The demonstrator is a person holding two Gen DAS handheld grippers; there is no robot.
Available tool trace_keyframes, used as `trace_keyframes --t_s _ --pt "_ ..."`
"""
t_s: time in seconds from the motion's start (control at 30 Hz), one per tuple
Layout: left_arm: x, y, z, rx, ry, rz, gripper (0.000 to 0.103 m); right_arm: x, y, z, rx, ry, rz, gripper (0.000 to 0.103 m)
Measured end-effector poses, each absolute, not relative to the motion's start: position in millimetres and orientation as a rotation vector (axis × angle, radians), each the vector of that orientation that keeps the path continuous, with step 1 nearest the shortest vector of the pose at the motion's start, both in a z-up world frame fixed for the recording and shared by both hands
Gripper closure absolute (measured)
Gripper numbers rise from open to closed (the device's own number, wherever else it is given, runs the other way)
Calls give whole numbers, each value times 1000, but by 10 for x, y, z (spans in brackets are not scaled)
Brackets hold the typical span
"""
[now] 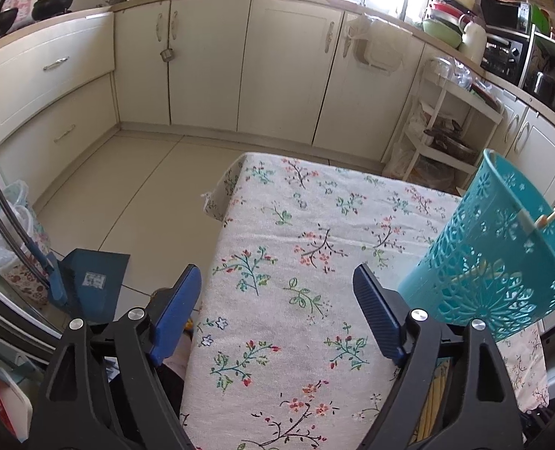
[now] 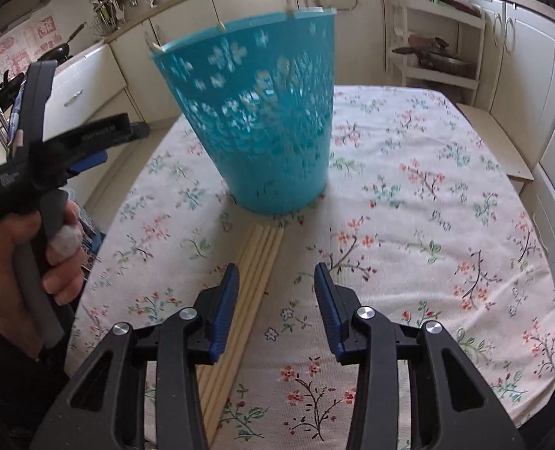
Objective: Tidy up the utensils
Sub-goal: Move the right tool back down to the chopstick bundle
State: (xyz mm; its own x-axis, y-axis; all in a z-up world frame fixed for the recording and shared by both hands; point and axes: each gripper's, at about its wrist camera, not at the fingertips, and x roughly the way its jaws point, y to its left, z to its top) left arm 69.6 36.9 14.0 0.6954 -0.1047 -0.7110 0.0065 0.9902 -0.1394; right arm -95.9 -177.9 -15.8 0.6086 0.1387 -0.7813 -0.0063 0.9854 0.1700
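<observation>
L gripper point(image 2: 86, 150), fingers apart & holding nothing, hovers off the desk's point(image 2: 427, 225) left edge. Mid-desk: teal basket point(image 2: 262, 120) upright, a few sticks poking past its rim; chopsticks point(image 2: 239, 300) bundled flat just near of its base. R gripper point(image 2: 277, 281), fingers apart, sits slightly right of bundle. Best approach, likely: shift left, straddle sticks w/ fingers across them, pinch mid-length.

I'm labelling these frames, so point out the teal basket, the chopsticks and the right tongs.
teal basket point(image 2: 262, 120): right wrist view, front wall.
chopsticks point(image 2: 254, 262): right wrist view, mid-length of the bundle.
right tongs point(image 2: 276, 281): right wrist view, between the tips.
</observation>
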Motion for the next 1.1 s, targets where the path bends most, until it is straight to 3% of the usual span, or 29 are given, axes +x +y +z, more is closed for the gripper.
trace_keyframes --t_s 0.73,1.0,1.1 --pt "729 99 -65 4 885 -101 22 -735 -1650 -436 77 917 45 63" --pt "549 -115 -209 99 960 -217 22 -801 -1618 -445 -58 900 51 79" --pt "315 -287 -269 155 972 -287 22 -812 -1772 -457 -9 891 55 80"
